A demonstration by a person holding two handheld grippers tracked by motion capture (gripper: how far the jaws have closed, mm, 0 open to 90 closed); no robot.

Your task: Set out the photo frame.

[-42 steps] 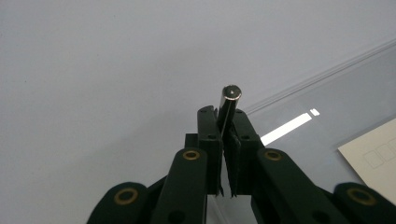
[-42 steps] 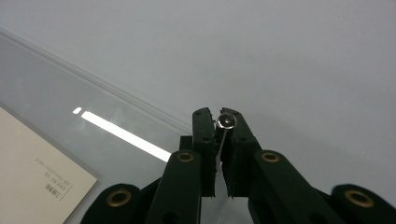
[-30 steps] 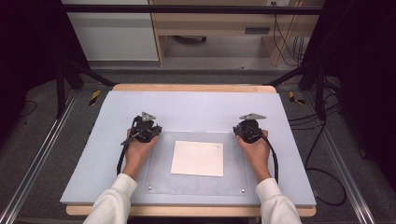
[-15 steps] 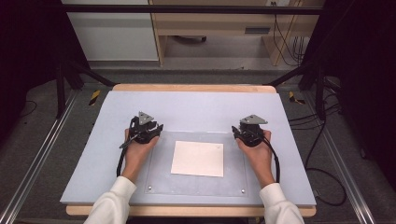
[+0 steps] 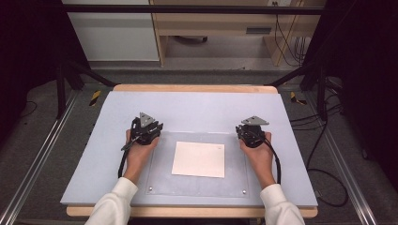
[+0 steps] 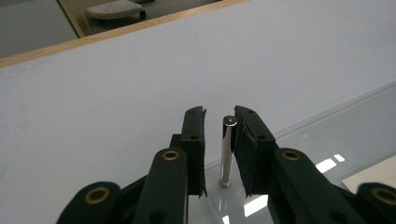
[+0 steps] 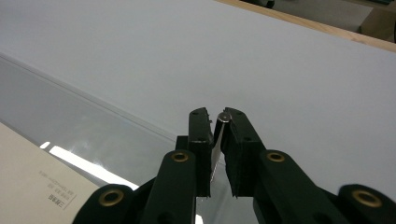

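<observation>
**My two grippers at the two far pins**

On my left, my left hand (image 5: 136,157) holds the left gripper (image 5: 146,129) at the far left corner of the clear sheet (image 5: 197,185). A thin silver pin (image 6: 227,151) stands up from that corner. My jaws sit on both sides of it. The right jaw is touching the pin or just beside it, and the left jaw has a small gap. So this gripper is a little open around the pin, not squeezing it.

In the middle, a white paper (image 5: 199,159) lies flat on the clear sheet. The sheet lies on the pale mat (image 5: 197,110) that covers the table (image 5: 195,88). Two small screws show at the near corners of the sheet.

On my right, my right hand (image 5: 257,157) holds the right gripper (image 5: 252,131) at the far right corner. Another pin (image 7: 218,142) stands there. My jaws are almost together and press this pin from both sides. A corner of the paper with tiny print shows nearby.
</observation>
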